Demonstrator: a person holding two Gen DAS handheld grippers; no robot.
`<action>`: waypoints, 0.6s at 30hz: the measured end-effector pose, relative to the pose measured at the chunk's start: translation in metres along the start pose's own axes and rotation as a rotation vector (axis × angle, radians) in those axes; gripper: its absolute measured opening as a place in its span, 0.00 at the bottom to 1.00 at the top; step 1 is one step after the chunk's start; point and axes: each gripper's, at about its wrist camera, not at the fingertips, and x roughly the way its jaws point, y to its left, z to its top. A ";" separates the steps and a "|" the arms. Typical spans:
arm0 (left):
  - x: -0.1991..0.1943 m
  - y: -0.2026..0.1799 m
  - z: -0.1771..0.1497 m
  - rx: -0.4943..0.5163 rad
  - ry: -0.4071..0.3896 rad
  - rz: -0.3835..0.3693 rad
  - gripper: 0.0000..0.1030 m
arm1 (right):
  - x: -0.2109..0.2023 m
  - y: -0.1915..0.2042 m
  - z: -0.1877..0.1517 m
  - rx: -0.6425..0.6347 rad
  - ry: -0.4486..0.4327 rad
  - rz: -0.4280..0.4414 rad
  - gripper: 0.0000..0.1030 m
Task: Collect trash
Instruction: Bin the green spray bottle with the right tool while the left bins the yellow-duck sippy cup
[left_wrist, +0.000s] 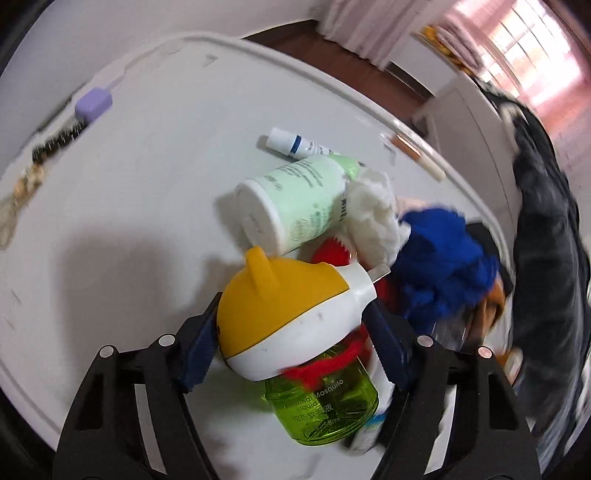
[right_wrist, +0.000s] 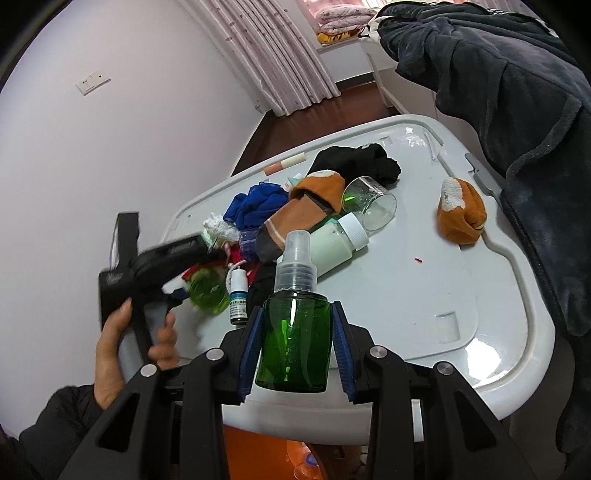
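Green spray bottle (right_wrist: 293, 343) is clamped upright in the right gripper (right_wrist: 295, 347) for disposal, while the left gripper (left_wrist: 291, 332) brackets the yellow-capped mosquito-liquid bottle (left_wrist: 295, 332), pad contact indeterminate.

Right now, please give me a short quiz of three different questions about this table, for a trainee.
1. True or false: the right gripper is shut on a green spray bottle.
2. Which thing stands between the fingers of the left gripper?
A. the clear glass cup
B. the mosquito liquid bottle with the yellow and white cap
C. the orange sock
3. Fill in: the white bottle with the pale green label lies on its ____.

Key: 1 true; 2 B; 3 side.
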 end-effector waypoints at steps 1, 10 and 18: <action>-0.007 0.005 -0.005 0.036 -0.003 -0.005 0.69 | 0.000 0.000 0.000 0.001 -0.001 -0.001 0.35; -0.127 0.034 -0.053 0.358 -0.177 -0.096 0.69 | -0.006 0.012 -0.006 -0.032 -0.022 0.015 0.35; -0.237 0.044 -0.112 0.581 -0.367 -0.166 0.69 | -0.032 0.057 -0.032 -0.095 -0.015 0.072 0.35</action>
